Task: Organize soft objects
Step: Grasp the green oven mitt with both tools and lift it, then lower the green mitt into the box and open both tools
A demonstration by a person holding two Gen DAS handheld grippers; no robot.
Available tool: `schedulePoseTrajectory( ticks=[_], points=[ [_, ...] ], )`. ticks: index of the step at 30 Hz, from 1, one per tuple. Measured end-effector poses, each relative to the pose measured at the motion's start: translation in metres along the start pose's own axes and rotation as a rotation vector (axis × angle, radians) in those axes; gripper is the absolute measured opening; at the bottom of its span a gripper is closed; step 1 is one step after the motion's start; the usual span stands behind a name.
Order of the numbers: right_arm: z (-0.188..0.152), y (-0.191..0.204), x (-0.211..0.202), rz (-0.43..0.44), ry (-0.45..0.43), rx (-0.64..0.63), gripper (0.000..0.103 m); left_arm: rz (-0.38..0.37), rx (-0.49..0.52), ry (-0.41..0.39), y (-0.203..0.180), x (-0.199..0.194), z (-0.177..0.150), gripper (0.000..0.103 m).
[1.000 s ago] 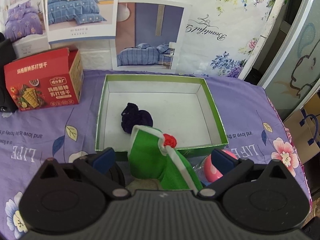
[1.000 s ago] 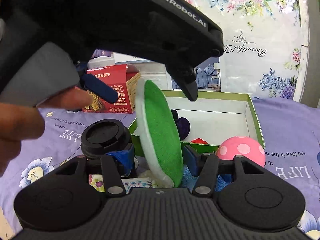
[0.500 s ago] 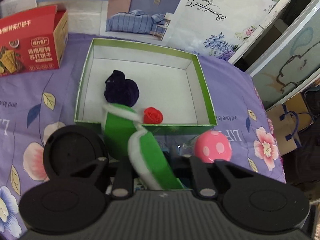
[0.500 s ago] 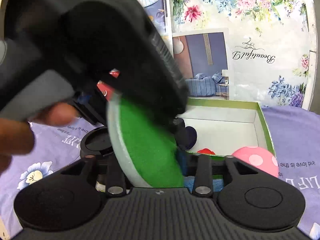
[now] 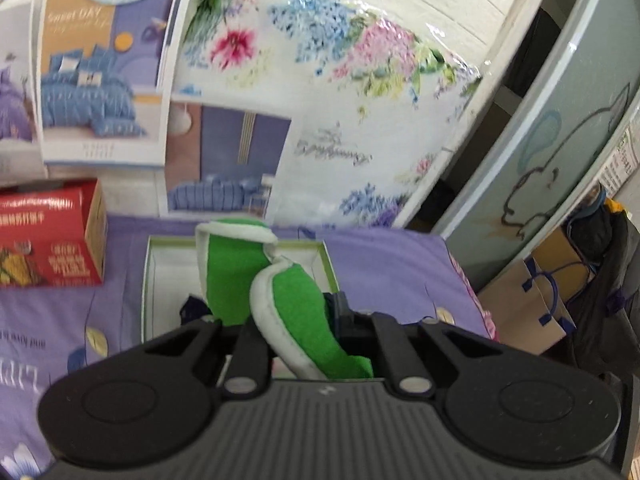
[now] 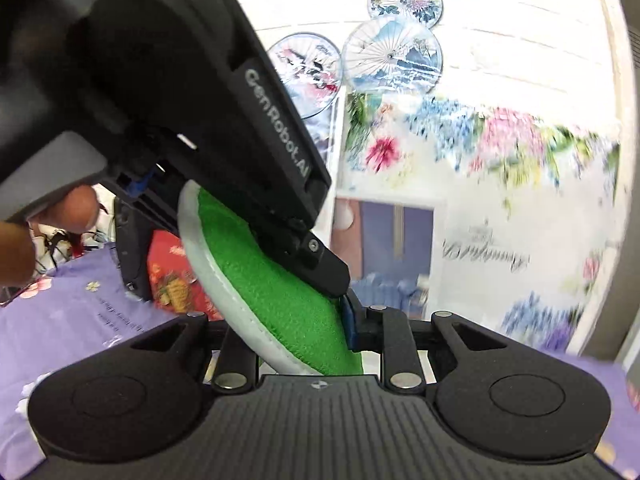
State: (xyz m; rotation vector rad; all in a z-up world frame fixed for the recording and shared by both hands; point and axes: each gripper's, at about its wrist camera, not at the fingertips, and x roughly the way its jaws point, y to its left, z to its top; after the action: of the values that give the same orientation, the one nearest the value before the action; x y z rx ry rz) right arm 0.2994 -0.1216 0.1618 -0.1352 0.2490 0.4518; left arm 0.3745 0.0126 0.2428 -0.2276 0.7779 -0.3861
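Observation:
A soft green pad with a white rim (image 5: 296,312) is folded between the jaws of my left gripper (image 5: 298,320), which is shut on it and lifted above the green-rimmed white box (image 5: 149,280). A dark purple soft item (image 5: 192,306) shows just inside the box. In the right wrist view the same green pad (image 6: 280,300) is pinched between the jaws of my right gripper (image 6: 304,328), with the left gripper's black body (image 6: 180,100) pressed against it from above. Both grippers hold the pad together.
A red biscuit carton (image 5: 52,236) stands left of the box on the purple flowered tablecloth (image 5: 384,264). Bedding posters (image 5: 100,80) and floral sheeting cover the wall behind. A paper bag (image 5: 532,300) sits off the table's right edge.
Both grippers shut on the green pad and lifted it, tilting upward. The pink ball, the red rose and the black lid have dropped out of view.

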Motion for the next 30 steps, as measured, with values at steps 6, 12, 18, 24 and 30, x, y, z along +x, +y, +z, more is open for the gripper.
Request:
schedulePoseTrajectory(
  ticks=[6, 12, 18, 24, 30],
  points=[
    [-0.012, -0.046, 0.060, 0.107, 0.192, 0.185, 0.011, 0.153, -0.024, 0.085, 0.019, 0.078, 0.026, 0.020],
    [-0.057, -0.076, 0.090, 0.017, 0.351, 0.239, 0.015, 0.305, 0.036, 0.050, 0.036, 0.129, 0.047, 0.069],
    [-0.075, -0.102, 0.082, -0.006, 0.323, 0.309, 0.017, 0.273, -0.020, -0.007, 0.040, 0.126, 0.049, 0.069],
    [-0.068, -0.115, 0.078, -0.034, 0.297, 0.292, 0.018, 0.260, -0.008, -0.035, 0.031, 0.098, 0.041, 0.069],
    [-0.062, -0.104, 0.035, -0.021, 0.226, 0.324, 0.019, 0.361, 0.038, -0.183, 0.019, 0.036, 0.000, 0.071]
  ],
)
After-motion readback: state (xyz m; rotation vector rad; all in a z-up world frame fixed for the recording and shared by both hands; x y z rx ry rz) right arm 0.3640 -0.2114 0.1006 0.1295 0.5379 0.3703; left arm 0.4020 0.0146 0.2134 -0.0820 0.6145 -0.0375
